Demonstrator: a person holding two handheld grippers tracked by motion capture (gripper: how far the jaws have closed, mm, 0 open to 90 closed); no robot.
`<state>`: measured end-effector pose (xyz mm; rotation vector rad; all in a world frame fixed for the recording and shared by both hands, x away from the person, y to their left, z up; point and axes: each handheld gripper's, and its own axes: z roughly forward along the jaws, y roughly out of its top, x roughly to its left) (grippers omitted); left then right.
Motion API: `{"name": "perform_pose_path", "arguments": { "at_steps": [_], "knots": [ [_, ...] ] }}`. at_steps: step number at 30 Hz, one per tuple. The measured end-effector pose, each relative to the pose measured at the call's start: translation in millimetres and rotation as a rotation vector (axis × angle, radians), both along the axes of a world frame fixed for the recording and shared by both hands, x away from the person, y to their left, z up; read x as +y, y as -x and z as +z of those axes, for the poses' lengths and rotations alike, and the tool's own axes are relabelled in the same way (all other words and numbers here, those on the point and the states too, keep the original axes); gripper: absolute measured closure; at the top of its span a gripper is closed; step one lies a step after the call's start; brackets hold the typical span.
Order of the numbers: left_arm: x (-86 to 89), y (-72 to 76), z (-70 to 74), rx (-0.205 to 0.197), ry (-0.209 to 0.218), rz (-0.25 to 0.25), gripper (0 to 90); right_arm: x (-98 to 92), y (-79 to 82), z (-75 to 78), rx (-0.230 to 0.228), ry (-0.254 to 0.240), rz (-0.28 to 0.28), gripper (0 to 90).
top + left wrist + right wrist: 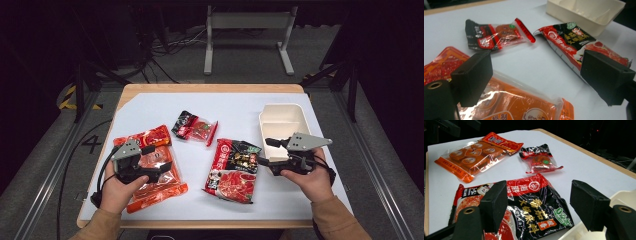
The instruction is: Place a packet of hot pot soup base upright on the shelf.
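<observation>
While the left tongs (159, 159) hang with their jaws apart over the orange packet (150, 167) at the near left of the white surface (240, 107), the right tongs (266, 151) sit with jaws apart at the near left edge of the cream tray (281, 120) on the right. Between the two lies a red and black soup-base packet (234, 170), its far right corner just beside the tray, and a small red and black snack packet (194, 126) lies farther off, apart from the others.
</observation>
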<state>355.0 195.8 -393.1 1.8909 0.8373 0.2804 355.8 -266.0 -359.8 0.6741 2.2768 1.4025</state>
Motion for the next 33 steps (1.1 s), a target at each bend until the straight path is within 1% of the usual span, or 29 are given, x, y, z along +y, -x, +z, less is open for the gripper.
{"name": "perform_pose_path", "arguments": {
  "at_steps": [2,3,4,6,7,9,10,12,13,14,15,16,18,19,20,22,24,25,26,28,30,31,33],
  "knots": [
    [-1.9,-1.3,-0.3,0.005,0.005,-0.006,9.5,-1.9,-0.3,0.2,0.001,-0.001,-0.007,31.0],
    [-3.1,-2.5,0.2,-0.002,0.004,-0.008,9.0,-2.2,-0.2,0.1,0.003,0.0,-0.009,31.0],
    [-4.9,-3.2,0.8,0.003,0.011,-0.018,8.6,-2.8,-0.3,0.0,0.002,0.001,-0.01,31.0],
    [-8.4,-4.7,2.8,0.023,0.024,-0.013,8.5,-3.5,0.3,0.4,0.006,-0.002,-0.015,30.9],
    [-8.4,-4.7,2.8,0.023,0.024,-0.013,8.0,-3.5,0.3,0.4,0.006,-0.002,-0.015,30.9],
    [-12.8,-8.3,6.3,0.062,0.035,-0.017,8.2,-4.3,1.1,1.2,0.001,-0.001,-0.019,30.8],
    [-15.1,-10.0,7.6,0.069,0.044,-0.023,9.4,-4.6,1.6,1.8,0.001,-0.001,-0.019,30.8],
    [-21.1,-14.2,9.7,0.052,0.05,-0.041,10.2,-5.3,2.4,3.0,-0.005,0.0,-0.023,30.8],
    [-23.4,-15.5,10.2,0.05,0.051,-0.049,10.6,-5.5,2.9,3.8,-0.006,-0.001,-0.026,30.8],
    [-26.0,-17.7,11.1,0.038,0.04,-0.061,11.1,-5.6,3.1,4.1,-0.008,0.0,-0.026,30.8],
    [-29.2,-20.3,12.2,0.027,0.034,-0.062,11.2,-5.6,3.2,4.6,-0.011,0.001,-0.026,30.8],
    [-32.1,-22.6,13.3,0.028,0.035,-0.066,11.1,-5.9,3.4,5.0,-0.012,0.005,-0.027,30.8],
    [-36.8,-26.9,14.3,0.017,0.044,-0.075,10.5,-7.1,3.7,5.4,-0.016,0.007,-0.03,30.7],
    [-38.6,-28.5,14.7,0.014,0.044,-0.071,9.7,-7.8,3.9,5.4,-0.016,0.005,-0.032,30.6],
    [-41.4,-29.6,14.9,0.017,0.046,-0.073,9.1,-8.6,4.2,5.4,-0.014,0.005,-0.034,30.6],
    [-47.3,-33.4,15.4,0.003,0.032,-0.099,8.3,-10.6,4.6,5.3,-0.014,0.005,-0.041,30.6],
    [-52.5,-37.3,15.7,0.009,0.021,-0.103,6.8,-13.2,5.2,5.6,-0.013,0.005,-0.049,30.6],
    [-54.9,-38.3,15.6,0.02,0.032,-0.108,6.7,-14.0,5.5,5.7,-0.015,0.005,-0.05,30.6],
    [-58.0,-40.4,15.7,0.021,0.035,-0.113,6.5,-14.5,6.0,6.0,-0.014,0.004,-0.052,30.6],
    [-62.5,-43.2,16.0,0.016,0.031,-0.114,6.4,-15.6,7.6,6.9,-0.017,0.003,-0.055,30.6],
    [-68.0,-46.1,16.7,0.024,0.034,-0.121,6.4,-16.4,8.6,7.7,-0.019,0.003,-0.056,30.5],
    [-70.2,-47.1,17.0,0.023,0.027,-0.128,6.7,-16.9,9.1,8.0,-0.021,0.002,-0.059,30.5],
    [-74.4,-48.6,17.8,0.008,0.018,-0.137,8.4,-17.6,9.6,8.5,-0.022,0.003,-0.058,30.3]
  ]
}}
